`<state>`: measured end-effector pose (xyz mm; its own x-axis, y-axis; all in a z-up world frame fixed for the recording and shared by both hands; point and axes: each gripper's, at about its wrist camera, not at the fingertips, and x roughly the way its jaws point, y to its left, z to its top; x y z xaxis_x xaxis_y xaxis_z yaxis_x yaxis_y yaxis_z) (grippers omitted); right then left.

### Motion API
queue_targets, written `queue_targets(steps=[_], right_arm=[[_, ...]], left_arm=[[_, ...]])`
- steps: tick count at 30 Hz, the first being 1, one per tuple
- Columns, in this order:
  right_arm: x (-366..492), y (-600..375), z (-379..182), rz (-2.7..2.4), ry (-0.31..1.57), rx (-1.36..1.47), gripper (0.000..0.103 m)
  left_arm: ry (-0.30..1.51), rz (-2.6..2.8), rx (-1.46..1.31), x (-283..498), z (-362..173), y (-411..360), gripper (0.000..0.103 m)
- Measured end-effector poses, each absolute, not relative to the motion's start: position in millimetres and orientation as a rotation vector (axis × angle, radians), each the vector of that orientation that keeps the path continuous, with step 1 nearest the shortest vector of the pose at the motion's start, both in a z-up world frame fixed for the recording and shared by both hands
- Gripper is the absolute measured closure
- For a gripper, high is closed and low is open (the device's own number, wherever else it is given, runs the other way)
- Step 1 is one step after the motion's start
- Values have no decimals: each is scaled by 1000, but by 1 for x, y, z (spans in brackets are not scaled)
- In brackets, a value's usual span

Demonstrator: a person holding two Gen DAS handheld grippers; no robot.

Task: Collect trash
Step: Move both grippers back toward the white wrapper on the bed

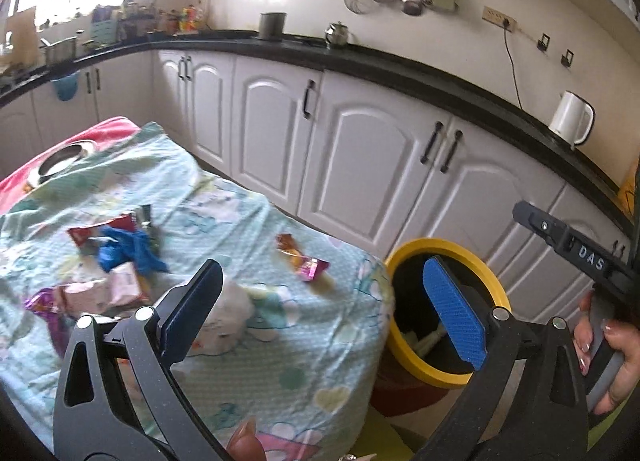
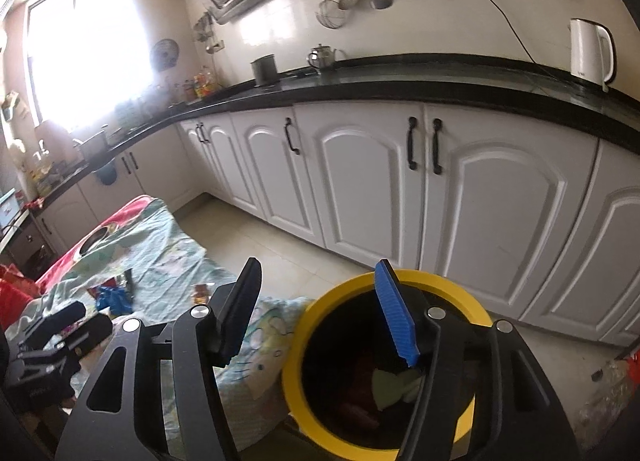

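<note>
**A:** ok, trash count? On the desk [image 1: 248, 373] with the pale green cartoon cloth I get: one blue crumpled thing [image 1: 128, 251], one red wrapper [image 1: 102, 231] touching it, one orange wrapper [image 1: 289, 245], one pink-purple wrapper [image 1: 314, 267] just beside that, a pink-white packet [image 1: 116, 287], a shiny purple wrapper [image 1: 42, 303] at the left edge, and one white crumpled wad [image 1: 228, 321] nearest the camera. The middle pile overlaps so much I can't swear to it.

**B:** Same here, roughly seven. One bin [image 2: 298, 365], yellow rim, dark inside, standing on the floor right at the desk's corner. Already some stuff in it, a pale scrap [image 2: 390, 385] and something reddish, too dark to call.

**A:** grippers?

**B:** Both empty. The left gripper [image 1: 326, 299] has its jaws spread really wide, nothing between them, hanging over the desk's corner with the white wad behind its dark finger. The right gripper [image 2: 326, 307] sits above the bin mouth, jaws parted but less wide, also holding nothing.

**A:** anything in the way?

**B:** One metal bowl [image 1: 64, 159] at the far end of the desk, well apart from the trash. White cabinets [image 2: 372, 181] behind the bin, one white kettle [image 2: 592, 51] on the black counter.
</note>
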<state>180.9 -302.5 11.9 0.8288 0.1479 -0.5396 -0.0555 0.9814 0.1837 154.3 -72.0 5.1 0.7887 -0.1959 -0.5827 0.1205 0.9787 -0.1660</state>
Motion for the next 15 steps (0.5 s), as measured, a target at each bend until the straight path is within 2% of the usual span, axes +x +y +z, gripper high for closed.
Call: queue_targets(steps=[15], right_arm=[[164, -257, 18, 210, 546, 117, 43]], left_arm=[[576, -76, -150, 137, 17, -28, 11]])
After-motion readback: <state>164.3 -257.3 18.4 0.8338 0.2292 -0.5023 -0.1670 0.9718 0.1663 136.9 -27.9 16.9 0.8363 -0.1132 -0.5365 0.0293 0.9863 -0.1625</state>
